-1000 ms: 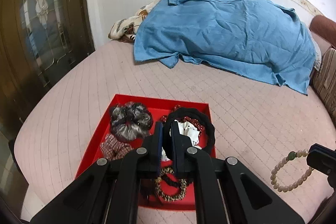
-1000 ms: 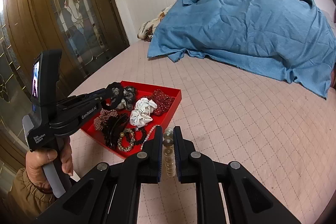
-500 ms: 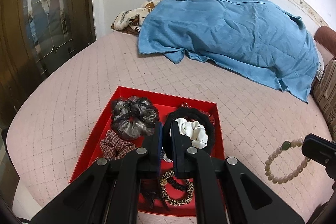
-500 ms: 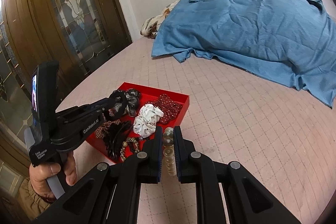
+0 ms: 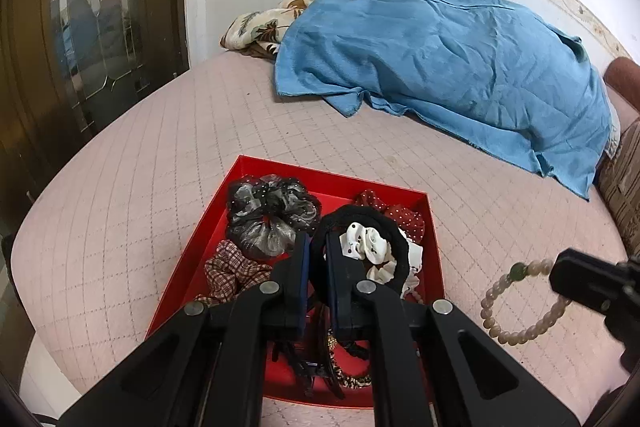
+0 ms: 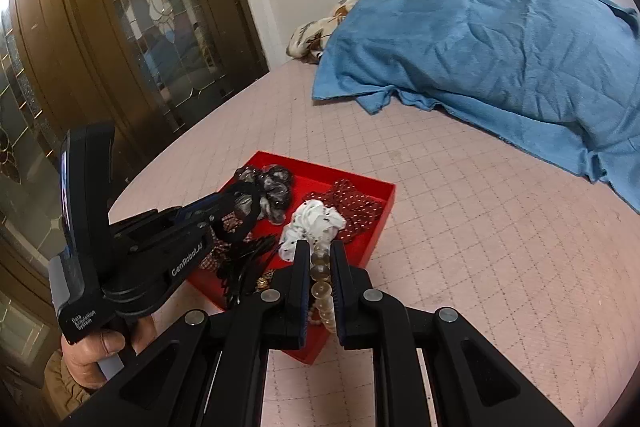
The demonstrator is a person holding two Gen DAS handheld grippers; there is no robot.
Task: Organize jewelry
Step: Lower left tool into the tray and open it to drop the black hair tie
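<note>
Left gripper [image 5: 316, 259]: sits farther forward over the red tray [image 5: 192, 255] than a second ago, with more of the bed beyond the tray in its view.
Black hair tie [image 5: 400, 247]: rides along with it; through its loop the white scrunchie [image 5: 366, 245] now shows whole, and the red dotted scrunchie [image 5: 404, 217] shows clear beyond it.
Right gripper [image 6: 320, 259]: has closed in on the tray; its tips now overlap the tray's near corner, where earlier they were short of it.
Bead bracelet [image 5: 516, 303]: carried nearer the tray's right wall in the left view.
</note>
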